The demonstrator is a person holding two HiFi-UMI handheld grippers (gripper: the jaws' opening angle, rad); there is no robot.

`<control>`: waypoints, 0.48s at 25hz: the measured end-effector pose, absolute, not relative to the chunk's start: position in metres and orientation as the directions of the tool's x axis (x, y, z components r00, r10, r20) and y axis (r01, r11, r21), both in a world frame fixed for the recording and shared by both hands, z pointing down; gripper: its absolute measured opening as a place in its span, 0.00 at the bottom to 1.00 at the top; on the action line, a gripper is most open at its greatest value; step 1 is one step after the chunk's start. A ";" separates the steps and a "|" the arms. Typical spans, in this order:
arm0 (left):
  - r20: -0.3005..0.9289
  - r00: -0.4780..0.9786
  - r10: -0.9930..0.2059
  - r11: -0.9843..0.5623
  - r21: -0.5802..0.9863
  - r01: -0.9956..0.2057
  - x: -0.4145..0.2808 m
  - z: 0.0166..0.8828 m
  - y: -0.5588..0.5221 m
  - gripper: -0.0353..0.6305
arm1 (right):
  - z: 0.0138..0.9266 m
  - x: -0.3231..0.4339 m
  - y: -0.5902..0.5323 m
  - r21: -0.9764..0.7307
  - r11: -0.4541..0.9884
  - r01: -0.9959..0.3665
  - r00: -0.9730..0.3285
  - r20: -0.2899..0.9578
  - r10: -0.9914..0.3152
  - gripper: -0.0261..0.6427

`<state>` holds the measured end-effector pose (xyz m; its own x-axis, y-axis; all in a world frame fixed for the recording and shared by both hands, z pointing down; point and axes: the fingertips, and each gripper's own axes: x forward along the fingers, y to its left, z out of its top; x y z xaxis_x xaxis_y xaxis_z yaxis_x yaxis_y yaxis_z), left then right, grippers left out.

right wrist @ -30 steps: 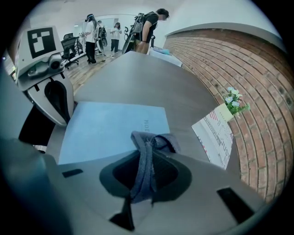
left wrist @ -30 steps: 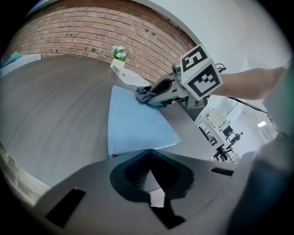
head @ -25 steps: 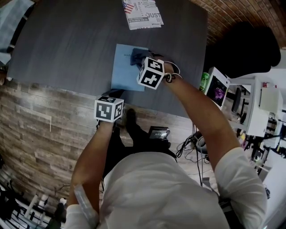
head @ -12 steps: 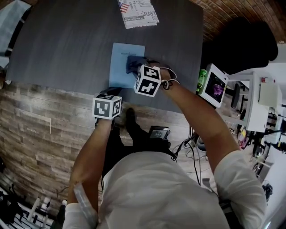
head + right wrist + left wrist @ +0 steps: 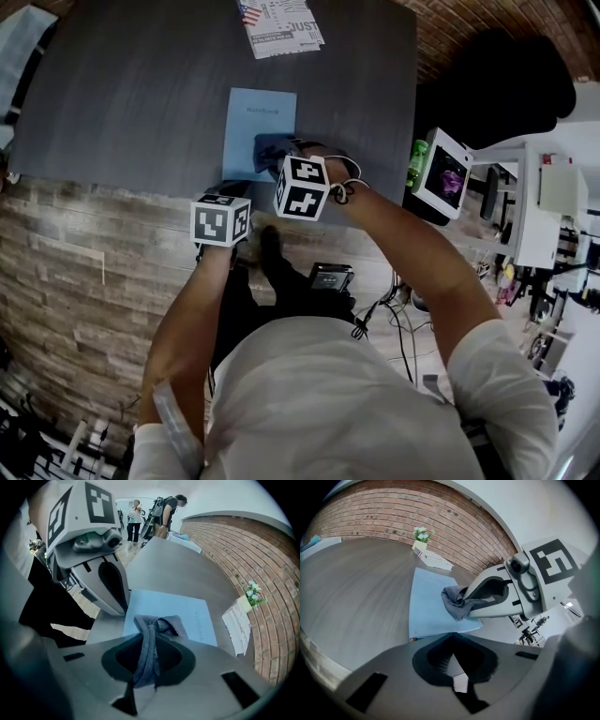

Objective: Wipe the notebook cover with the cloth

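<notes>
A light blue notebook (image 5: 251,122) lies flat on the dark grey table (image 5: 122,84), near its front edge. My right gripper (image 5: 284,156) is shut on a grey-blue cloth (image 5: 269,149), which it presses on the near right part of the cover. In the right gripper view the cloth (image 5: 154,623) hangs pinched between my jaws over the notebook (image 5: 187,611). My left gripper (image 5: 228,199) hovers at the table's front edge just short of the notebook, shut and holding nothing. Its view shows the notebook (image 5: 426,606), the cloth (image 5: 455,603) and the right gripper (image 5: 461,603).
A printed paper (image 5: 279,23) lies at the table's far edge, with a small flower pot (image 5: 250,594) beside it by the brick wall. A white device with a screen (image 5: 445,173) stands right of the table. Two people (image 5: 154,510) stand far off.
My right gripper has dragged the cloth from the far right of the cover toward its near edge. The left gripper has stayed at the table's front edge.
</notes>
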<state>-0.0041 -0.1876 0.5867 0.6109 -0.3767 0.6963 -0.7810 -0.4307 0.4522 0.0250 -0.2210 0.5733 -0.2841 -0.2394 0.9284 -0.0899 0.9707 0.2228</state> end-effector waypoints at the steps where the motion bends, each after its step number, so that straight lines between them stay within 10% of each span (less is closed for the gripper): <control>1: 0.697 0.610 -0.377 -0.432 0.451 -0.781 -0.004 0.587 -0.187 0.06 | 0.574 0.024 -0.217 0.219 0.972 -0.085 -0.286 0.929 -0.235 0.14; 12: 0.697 0.608 -0.380 -0.440 0.442 -0.782 -0.003 0.586 -0.189 0.06 | 0.574 0.022 -0.196 0.184 0.982 -0.043 -0.296 0.937 -0.188 0.14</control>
<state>-0.0033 -0.1887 0.5864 0.6083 -0.3797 0.6970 -0.7815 -0.4398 0.4425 0.0216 -0.1956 0.5737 -0.2957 -0.1880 0.9366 -0.0432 0.9821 0.1835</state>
